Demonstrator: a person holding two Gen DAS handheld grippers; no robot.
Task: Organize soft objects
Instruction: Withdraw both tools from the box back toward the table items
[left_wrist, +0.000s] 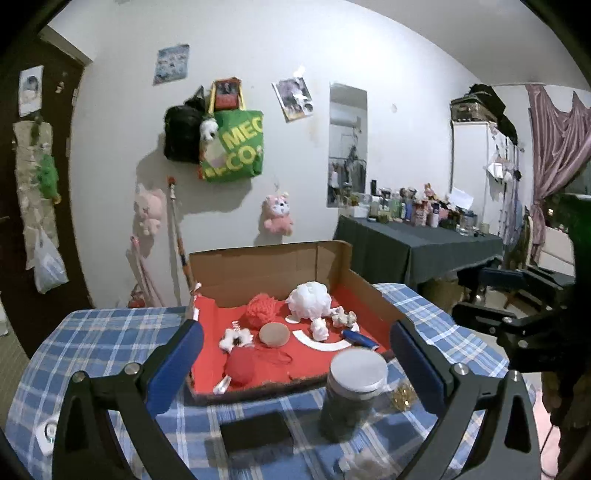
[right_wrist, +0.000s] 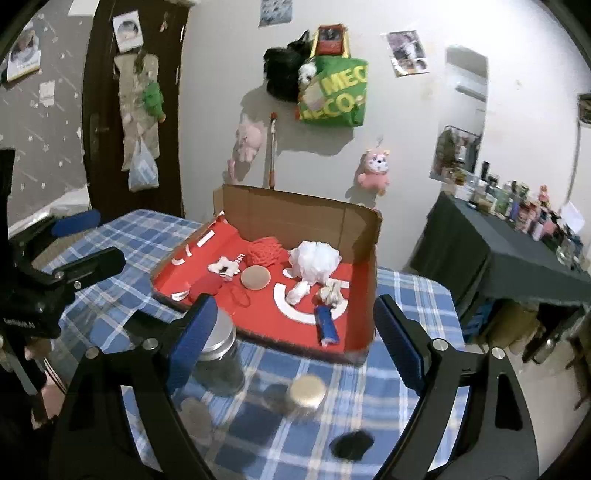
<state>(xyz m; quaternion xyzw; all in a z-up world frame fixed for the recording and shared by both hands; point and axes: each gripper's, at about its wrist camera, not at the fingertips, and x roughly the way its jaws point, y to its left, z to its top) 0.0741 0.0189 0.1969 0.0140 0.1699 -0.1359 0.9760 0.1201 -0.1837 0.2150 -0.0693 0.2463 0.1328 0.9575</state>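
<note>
A cardboard box (left_wrist: 365, 291) with a red lining sits on the blue plaid table (left_wrist: 110, 332). Inside lie a white mesh pouf (left_wrist: 310, 300), an orange-red pouf (left_wrist: 261, 309), a red yarn ball (left_wrist: 240, 367), a round tan sponge (left_wrist: 273, 334), small white cloth pieces (left_wrist: 319, 328) and a blue roll (left_wrist: 356, 338). The box (right_wrist: 364, 236), white pouf (right_wrist: 314, 260), tan sponge (right_wrist: 255, 277) and blue roll (right_wrist: 327, 325) also show in the right wrist view. My left gripper (left_wrist: 295, 365) is open and empty, in front of the box. My right gripper (right_wrist: 291, 343) is open and empty, above the table before the box.
A lidded glass jar (left_wrist: 351, 391) stands before the box, beside gold clips (left_wrist: 402, 397) and a black block (left_wrist: 256, 434). A small gold-lidded jar (right_wrist: 306, 393) and a black disc (right_wrist: 351, 445) lie near the table's front. A cluttered dark side table (left_wrist: 417, 243) stands at right.
</note>
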